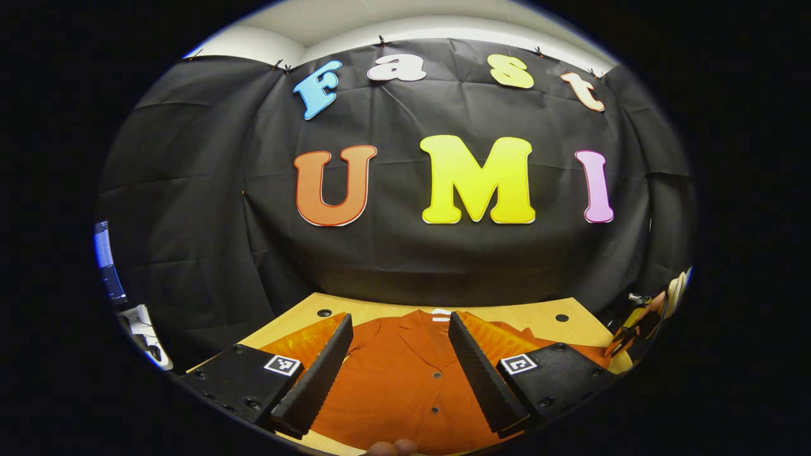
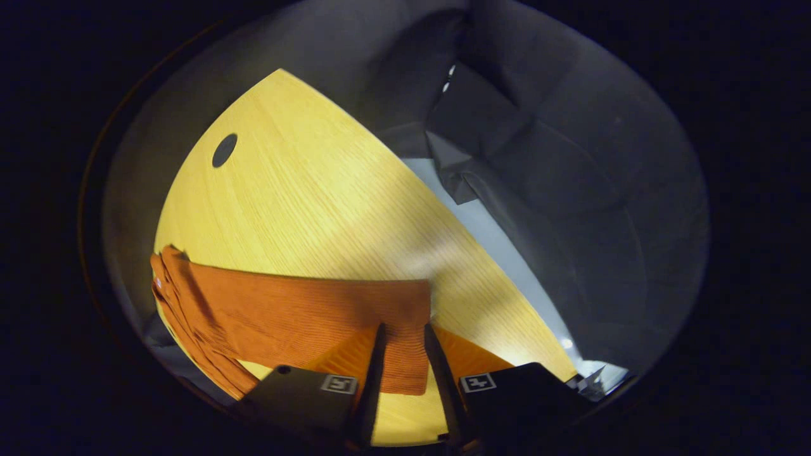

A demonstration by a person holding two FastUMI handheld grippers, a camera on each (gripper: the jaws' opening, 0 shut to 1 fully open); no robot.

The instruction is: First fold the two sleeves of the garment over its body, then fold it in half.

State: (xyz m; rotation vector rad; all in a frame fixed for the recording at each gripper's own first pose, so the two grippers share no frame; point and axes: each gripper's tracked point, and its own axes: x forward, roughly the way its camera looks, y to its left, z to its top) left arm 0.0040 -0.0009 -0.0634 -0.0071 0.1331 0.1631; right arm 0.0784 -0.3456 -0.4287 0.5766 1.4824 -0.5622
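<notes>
The orange garment (image 1: 405, 373) lay front up on the wooden surface (image 1: 538, 313), collar toward the booth's back wall and its button line running toward the camera, a layout that left both sleeves free to be swung over the body. In the left gripper view the left gripper (image 1: 401, 370) hung over the garment's chest with its fingers spread wide and nothing between them; it seemed to be waiting above the body rather than working, perhaps so as to be near for its own sleeve. A fingertip of the holding hand (image 1: 393, 448) showed at the bottom edge of that view.

In the right gripper view a sleeve (image 2: 304, 316) stretched flat across the surface, its ribbed cuff (image 2: 408, 361) lying between the fingers of the right gripper (image 2: 403, 335). Those fingers stood narrow on either side of the cuff; whether both were pressing on the cloth I could not tell. The cuff end was likely chosen because lifting there would carry the whole sleeve over in one sweep. More orange cloth bunched in folds at the left edge of that view, where the sleeve joined the body.

Judging from this, the first sleeve fold was only beginning, and neither sleeve yet lay across the body
</notes>
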